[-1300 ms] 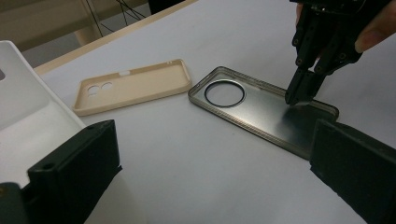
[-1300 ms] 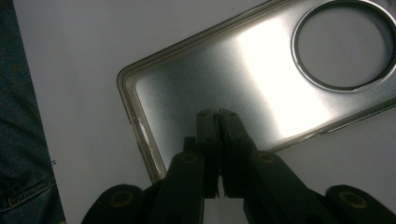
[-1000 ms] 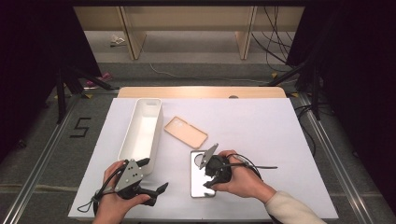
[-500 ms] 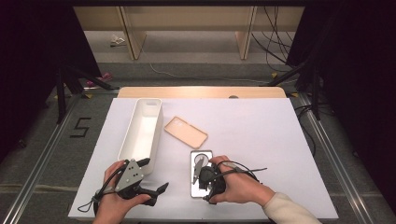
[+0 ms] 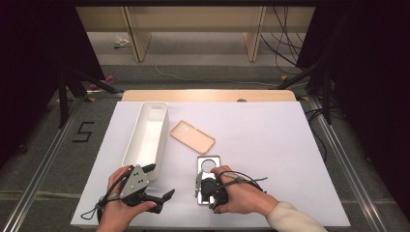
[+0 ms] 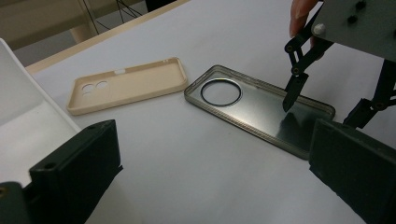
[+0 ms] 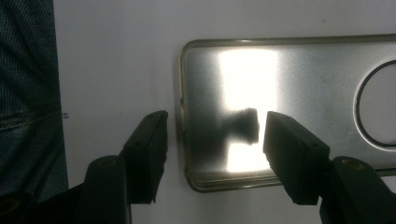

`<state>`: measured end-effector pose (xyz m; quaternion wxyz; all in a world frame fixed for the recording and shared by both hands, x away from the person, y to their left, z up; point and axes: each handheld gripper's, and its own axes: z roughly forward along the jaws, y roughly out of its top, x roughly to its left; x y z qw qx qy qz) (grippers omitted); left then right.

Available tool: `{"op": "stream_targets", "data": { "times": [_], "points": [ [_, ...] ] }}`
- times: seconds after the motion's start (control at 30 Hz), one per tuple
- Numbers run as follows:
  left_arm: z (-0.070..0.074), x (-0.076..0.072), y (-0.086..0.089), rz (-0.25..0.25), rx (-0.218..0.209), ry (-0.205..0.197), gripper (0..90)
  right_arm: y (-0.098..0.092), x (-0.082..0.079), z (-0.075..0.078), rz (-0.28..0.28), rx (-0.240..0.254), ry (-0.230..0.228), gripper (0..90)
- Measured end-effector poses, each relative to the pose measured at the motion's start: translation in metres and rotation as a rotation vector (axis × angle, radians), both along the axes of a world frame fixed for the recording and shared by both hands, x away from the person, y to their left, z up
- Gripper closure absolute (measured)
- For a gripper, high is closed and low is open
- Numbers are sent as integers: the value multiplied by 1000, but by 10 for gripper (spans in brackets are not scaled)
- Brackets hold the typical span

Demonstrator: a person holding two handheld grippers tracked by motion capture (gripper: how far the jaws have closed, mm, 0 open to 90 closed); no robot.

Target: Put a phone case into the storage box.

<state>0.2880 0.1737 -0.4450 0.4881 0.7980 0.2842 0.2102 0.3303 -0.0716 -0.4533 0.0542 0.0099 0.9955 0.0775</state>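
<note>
Two phone cases, one white bin, two hand-held grippers on one white table

The right gripper (image 7: 212, 133) stands over the near end of the clear grey case (image 5: 208, 166), its jaws apart and just now closing, one outside the short edge and one above the inside, neither pad pressing it. The beige case (image 5: 192, 137) lies just beyond, near the white bin (image 5: 146, 137). The left gripper (image 5: 162, 197) rests on the table (image 5: 270, 135) beside the bin, jaws wide apart and holding nothing
</note>
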Motion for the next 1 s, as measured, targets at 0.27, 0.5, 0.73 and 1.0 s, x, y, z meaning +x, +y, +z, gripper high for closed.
{"op": "stream_targets", "data": {
  "times": [0.27, 0.5, 0.73, 1.0],
  "points": [
    [0, 0, 0, -1, -1, 0, 13, 4, 0, -2, 9, -16, 3, 487],
    [0, 0, 0, -2, -1, 2, 13, 8, 0, -3, 33, -35, 11, 550],
    [0, 0, 0, -3, -2, 1, 13, 9, -3, -3, 41, -42, 28, 662],
    [0, 0, 0, -3, -3, 1, 13, 10, -3, -3, 46, -53, 35, 731]
  ]
}}
